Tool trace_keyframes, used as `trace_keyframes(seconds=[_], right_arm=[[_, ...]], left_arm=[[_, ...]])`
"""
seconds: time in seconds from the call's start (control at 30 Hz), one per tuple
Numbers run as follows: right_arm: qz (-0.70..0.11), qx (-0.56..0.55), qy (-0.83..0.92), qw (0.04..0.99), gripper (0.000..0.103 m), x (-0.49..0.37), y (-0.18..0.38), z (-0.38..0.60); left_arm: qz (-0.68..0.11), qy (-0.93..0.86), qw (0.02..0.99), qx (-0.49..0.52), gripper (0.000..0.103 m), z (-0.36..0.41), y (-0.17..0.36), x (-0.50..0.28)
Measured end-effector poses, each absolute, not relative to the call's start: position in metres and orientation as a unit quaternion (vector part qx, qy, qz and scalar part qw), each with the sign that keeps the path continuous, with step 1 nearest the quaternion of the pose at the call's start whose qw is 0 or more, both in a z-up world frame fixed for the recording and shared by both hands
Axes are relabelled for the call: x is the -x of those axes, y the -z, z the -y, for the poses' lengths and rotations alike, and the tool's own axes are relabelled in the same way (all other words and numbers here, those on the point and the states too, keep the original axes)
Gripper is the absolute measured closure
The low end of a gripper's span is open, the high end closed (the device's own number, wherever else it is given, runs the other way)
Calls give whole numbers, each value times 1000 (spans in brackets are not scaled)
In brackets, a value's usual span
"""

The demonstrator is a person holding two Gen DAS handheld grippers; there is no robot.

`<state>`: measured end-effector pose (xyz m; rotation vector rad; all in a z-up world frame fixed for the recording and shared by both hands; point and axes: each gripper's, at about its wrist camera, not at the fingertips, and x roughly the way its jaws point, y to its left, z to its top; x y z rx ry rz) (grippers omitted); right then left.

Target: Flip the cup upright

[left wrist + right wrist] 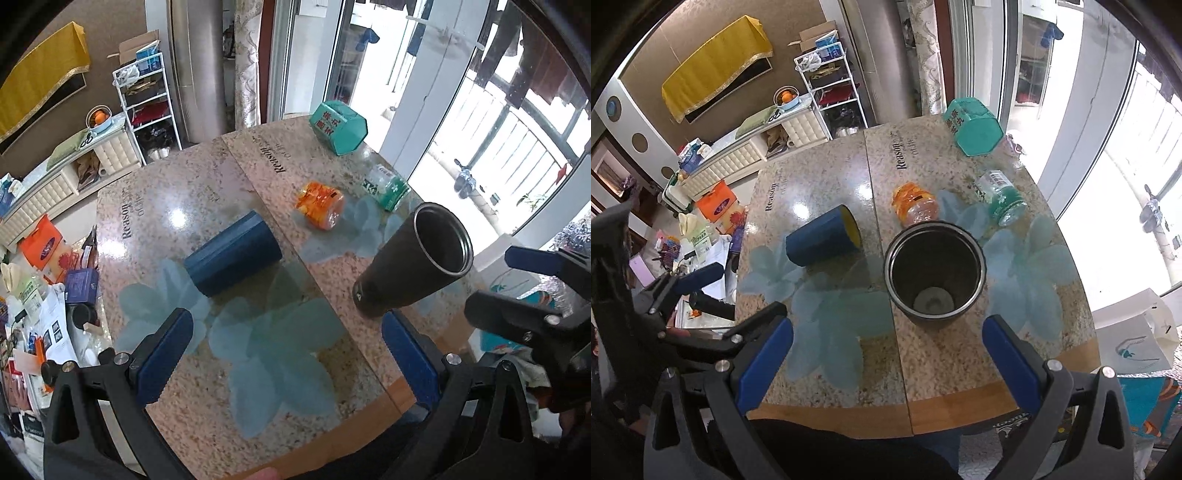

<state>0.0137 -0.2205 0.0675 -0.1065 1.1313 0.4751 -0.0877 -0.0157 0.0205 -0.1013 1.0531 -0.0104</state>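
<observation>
A dark steel tumbler (413, 258) stands upright on the stone-patterned table (207, 398), mouth up; in the right wrist view (936, 271) I look down into it. A blue cup with a yellow inside (823, 236) lies on its side left of it, also in the left wrist view (232, 254). My left gripper (288, 354) is open and empty above the table's near part, short of both cups. My right gripper (886, 354) is open and empty, just short of the tumbler. The right gripper also shows at the right edge of the left wrist view (517, 288).
An orange jar (321, 205), a green-capped bottle (388, 186) and a teal hexagonal box (340, 127) lie beyond the cups. The table's wooden front edge (886, 417) is close below me. A cluttered floor and cabinet lie to the left.
</observation>
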Motion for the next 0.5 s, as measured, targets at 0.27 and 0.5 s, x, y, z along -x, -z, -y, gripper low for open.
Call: trace_keyframes(seconds=[0.27, 0.5], right_arm=[[-521, 53, -222, 823, 0, -15, -71, 222], [-525, 52, -223, 820, 0, -17, -68, 222]], left_arm=[[-502, 5, 864, 46, 0, 18, -23, 83], [-501, 3, 864, 47, 0, 20, -23, 79]])
